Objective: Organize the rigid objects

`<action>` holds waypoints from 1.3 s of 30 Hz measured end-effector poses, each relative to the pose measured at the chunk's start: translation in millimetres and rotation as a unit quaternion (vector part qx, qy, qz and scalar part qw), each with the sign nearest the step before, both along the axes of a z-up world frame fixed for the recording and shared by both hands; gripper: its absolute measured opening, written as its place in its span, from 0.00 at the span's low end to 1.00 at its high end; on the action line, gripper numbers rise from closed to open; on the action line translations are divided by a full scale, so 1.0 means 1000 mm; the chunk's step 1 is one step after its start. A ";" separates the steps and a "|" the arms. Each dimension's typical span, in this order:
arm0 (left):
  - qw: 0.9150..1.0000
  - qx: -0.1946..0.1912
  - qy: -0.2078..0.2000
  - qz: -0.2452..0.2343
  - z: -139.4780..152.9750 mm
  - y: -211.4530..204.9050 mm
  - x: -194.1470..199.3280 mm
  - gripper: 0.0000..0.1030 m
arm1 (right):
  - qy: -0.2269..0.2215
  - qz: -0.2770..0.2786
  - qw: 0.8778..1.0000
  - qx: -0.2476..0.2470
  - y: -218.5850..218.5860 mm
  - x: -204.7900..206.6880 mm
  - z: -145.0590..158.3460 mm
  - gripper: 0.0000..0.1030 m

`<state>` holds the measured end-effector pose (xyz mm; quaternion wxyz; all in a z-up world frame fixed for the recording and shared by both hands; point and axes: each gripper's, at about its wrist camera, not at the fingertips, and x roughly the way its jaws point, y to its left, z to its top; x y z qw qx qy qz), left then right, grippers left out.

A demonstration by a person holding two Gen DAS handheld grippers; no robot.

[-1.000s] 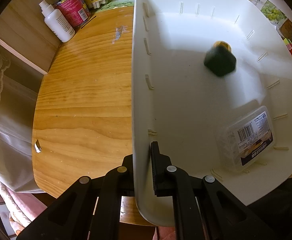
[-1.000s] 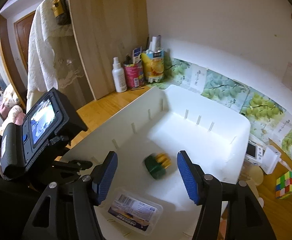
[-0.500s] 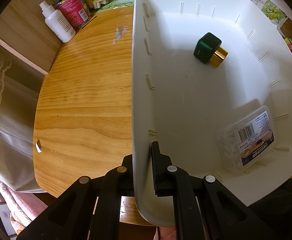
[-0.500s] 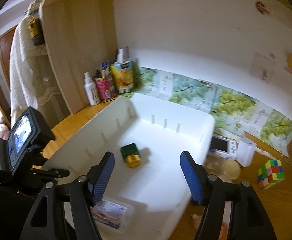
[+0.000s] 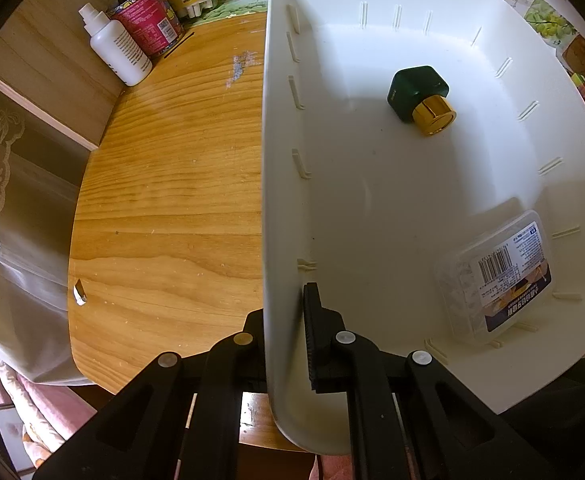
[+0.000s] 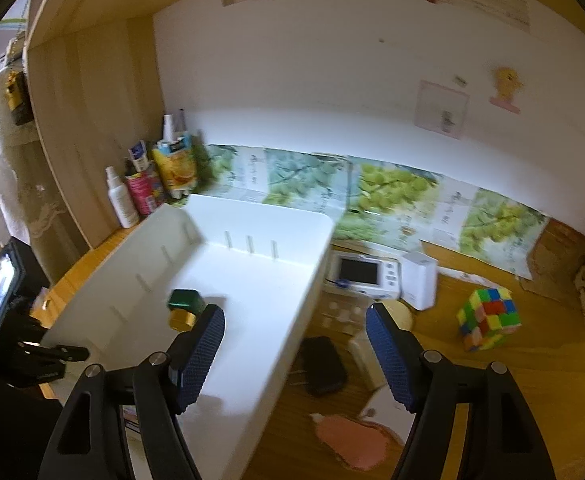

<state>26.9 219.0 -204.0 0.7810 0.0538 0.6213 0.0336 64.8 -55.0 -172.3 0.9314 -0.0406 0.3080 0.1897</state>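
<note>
Our left gripper (image 5: 288, 340) points steeply down and is clamped on the near end of the left wall of the white bin (image 5: 372, 208), one black finger outside the wall and the other pressed against its inner face. Our right gripper (image 6: 296, 356) hangs over the near right part of the same bin (image 6: 252, 272); its jaws are opening, the blue pads stand well apart, and nothing is between them, with the left pad over the bin floor and the right pad past the bin's right wall. Inside the bin, a dark green bottle with a gold cap (image 5: 420, 94) lies on its side toward the far right corner, apart from the walls. A clear plastic box with a barcode label (image 5: 500, 276) lies flat in the near right corner, close to the wall ribs. The bin rests on a wooden desk (image 5: 164, 200). At the desk's far left corner stand a white spray bottle (image 5: 114, 46), a pink can (image 5: 148, 26) just beside it, and a yellow carton (image 6: 174, 168) next to that. To the right of the bin, along its right wall, we see a small white device with a screen (image 6: 362, 274), a white box (image 6: 420, 278) beside it, and a flat black object (image 6: 324, 364) nearer to us. A colourful puzzle cube (image 6: 488, 318) sits further right on the desk, well apart from the bin.
</note>
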 end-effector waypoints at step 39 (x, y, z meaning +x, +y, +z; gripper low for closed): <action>1.000 0.006 0.001 0.016 -0.003 -0.001 0.002 0.11 | 0.140 -0.028 0.988 -0.056 -0.042 -0.007 -0.103 0.72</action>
